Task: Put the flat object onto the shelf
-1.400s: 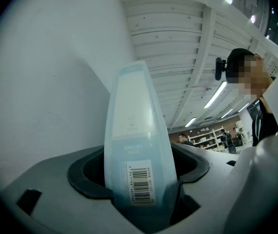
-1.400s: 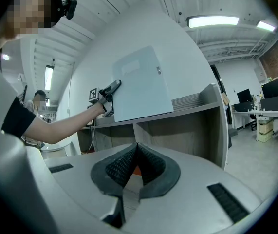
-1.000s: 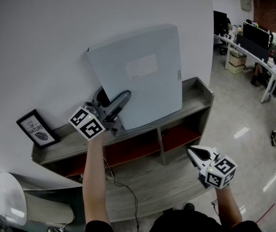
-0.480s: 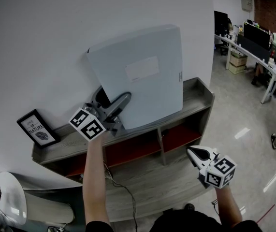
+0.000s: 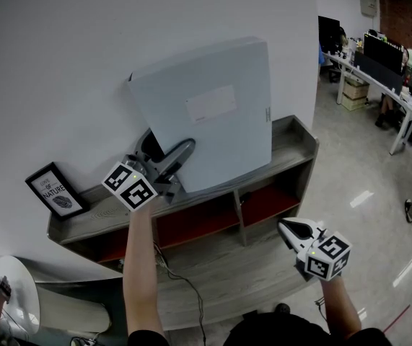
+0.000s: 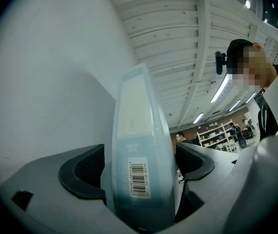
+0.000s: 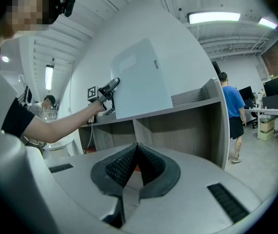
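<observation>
On my left gripper (image 5: 171, 150) the jaws had just been opening, seemingly clear of the folder (image 5: 213, 114) between them, which stood on the shelf (image 5: 292, 141) at twelve o'clock. On the right gripper (image 5: 290, 229) the jaws were together.

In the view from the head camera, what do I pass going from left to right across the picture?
picture frame → folder → right gripper
</observation>
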`<action>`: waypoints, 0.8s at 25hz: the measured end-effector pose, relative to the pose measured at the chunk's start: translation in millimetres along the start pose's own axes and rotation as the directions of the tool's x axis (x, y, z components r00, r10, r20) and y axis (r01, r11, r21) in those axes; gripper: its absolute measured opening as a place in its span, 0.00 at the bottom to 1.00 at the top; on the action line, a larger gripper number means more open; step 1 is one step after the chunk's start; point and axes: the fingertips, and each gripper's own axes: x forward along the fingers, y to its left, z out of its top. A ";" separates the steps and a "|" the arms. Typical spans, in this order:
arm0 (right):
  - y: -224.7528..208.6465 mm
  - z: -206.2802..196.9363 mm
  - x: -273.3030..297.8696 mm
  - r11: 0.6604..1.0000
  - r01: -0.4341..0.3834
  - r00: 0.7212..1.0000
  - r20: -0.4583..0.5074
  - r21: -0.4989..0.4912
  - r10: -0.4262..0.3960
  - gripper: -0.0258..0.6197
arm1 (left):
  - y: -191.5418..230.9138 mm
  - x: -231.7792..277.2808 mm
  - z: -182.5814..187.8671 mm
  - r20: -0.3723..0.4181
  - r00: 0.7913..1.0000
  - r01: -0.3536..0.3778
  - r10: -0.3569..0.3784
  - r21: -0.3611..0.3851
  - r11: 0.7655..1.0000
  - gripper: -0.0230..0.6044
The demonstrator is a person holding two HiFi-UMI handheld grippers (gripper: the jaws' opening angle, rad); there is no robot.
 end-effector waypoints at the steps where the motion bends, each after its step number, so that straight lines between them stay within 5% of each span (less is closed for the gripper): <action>1: 0.0 -0.6 0.1 1.000 0.000 1.000 -0.002 0.001 0.000 0.06 | -0.1 -0.3 -0.1 -0.001 1.000 0.000 0.000 0.001 1.000 0.75; 20: 1.2 -3.3 -4.7 1.000 -0.012 1.000 -0.006 0.013 0.012 0.06 | -1.1 -29.5 6.7 0.004 0.999 -0.051 0.051 0.018 0.999 0.77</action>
